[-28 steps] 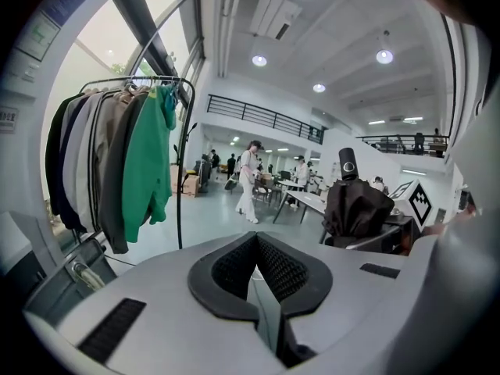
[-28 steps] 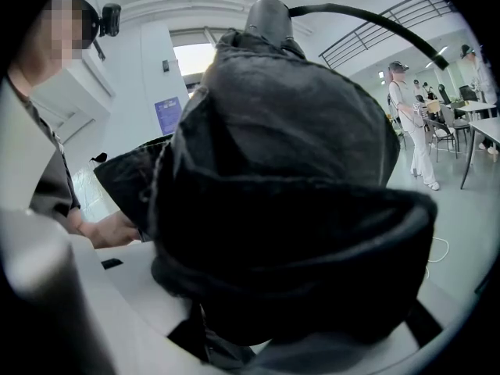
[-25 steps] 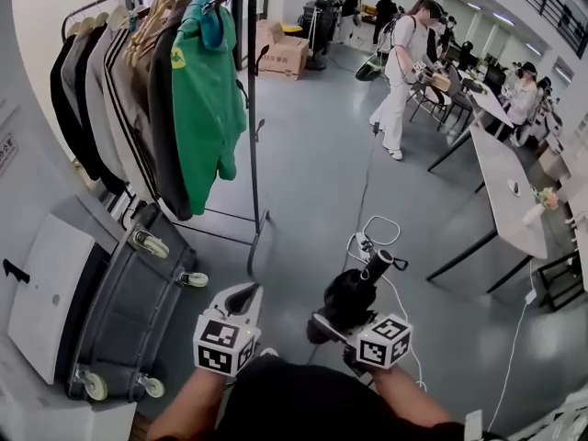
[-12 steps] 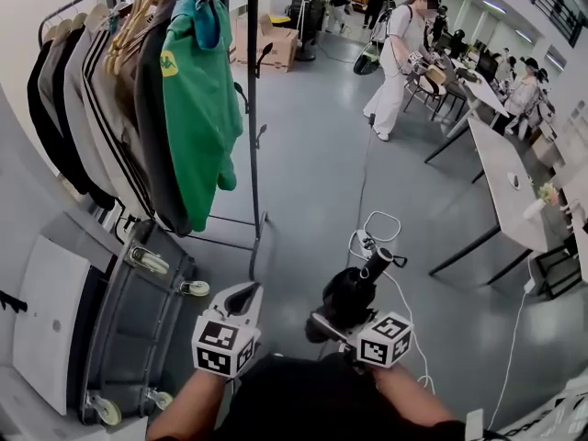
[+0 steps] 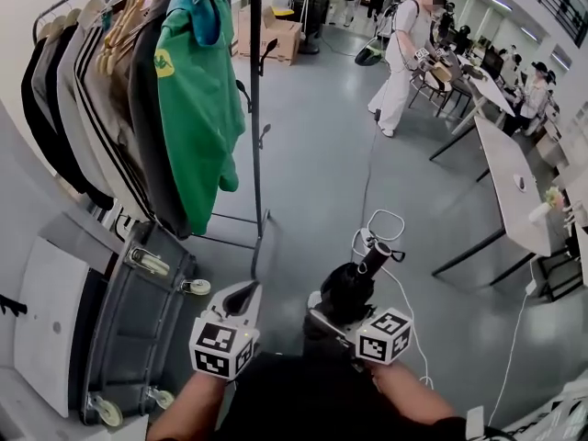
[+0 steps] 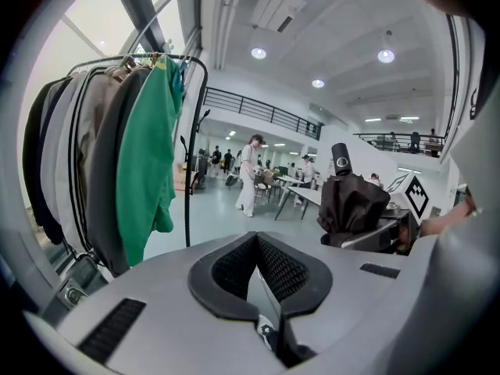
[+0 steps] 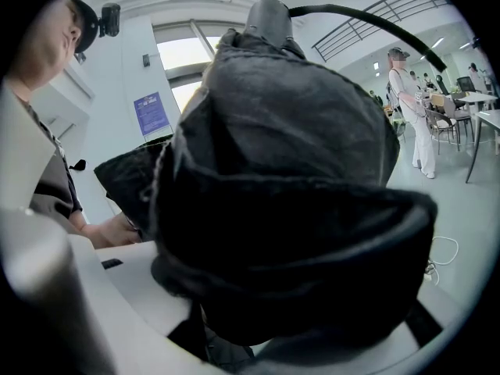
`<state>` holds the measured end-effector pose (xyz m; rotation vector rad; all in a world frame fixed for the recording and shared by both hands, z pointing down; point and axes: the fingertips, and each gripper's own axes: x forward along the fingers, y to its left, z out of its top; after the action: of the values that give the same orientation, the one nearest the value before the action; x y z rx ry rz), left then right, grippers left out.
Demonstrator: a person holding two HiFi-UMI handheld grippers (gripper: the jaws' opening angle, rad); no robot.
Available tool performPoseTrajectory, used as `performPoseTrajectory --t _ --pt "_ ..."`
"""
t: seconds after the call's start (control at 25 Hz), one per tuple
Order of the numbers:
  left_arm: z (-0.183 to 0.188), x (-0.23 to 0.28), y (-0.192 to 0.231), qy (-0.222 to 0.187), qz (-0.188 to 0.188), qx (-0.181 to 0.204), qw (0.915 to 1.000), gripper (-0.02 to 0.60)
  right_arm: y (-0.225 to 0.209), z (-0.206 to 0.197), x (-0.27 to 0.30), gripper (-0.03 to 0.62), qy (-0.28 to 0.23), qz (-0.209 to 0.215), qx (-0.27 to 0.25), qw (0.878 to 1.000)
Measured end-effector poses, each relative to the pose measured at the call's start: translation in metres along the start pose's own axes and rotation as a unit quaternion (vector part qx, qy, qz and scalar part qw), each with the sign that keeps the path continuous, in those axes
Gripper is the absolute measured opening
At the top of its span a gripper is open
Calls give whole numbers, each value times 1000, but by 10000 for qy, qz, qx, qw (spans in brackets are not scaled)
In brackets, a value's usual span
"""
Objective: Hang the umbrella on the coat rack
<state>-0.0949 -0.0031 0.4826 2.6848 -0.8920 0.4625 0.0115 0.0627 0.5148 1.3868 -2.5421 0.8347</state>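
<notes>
Ahead of both tools lies a wide stretch of bare grey floor, the open lane. Left of the left gripper stands the black metal coat rack, its upright post just ahead of that gripper's tip, with a green jacket as the nearest garment on the rail. Low on the same side, a dark grey wheeled suitcase lies right beside the left gripper, crowding that edge. Beyond the right gripper a white cable loops on the floor, and further right long grey tables close that side. A person in white stands well ahead.

The left gripper's jaws are pressed together at the tip with nothing between them. The right gripper is clamped on the folded black fabric umbrella, which sits in its jaws and points away from the person toward the floor lane. It is a compact one, cloth bunched in loose folds, a black cylindrical handle at the far end with a thin strap curving off it.
</notes>
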Motion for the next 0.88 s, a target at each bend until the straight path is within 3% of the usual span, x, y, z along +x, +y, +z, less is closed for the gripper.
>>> performPoseTrajectory --t 0.28,0.88 --pt "-2 14 8 93 134 -92 9998 15 -16 12 19 238 -16 219 -2 9998" --pt "57 100 24 -99 370 -42 9993 15 -103 68 44 238 49 440 -121 9989"
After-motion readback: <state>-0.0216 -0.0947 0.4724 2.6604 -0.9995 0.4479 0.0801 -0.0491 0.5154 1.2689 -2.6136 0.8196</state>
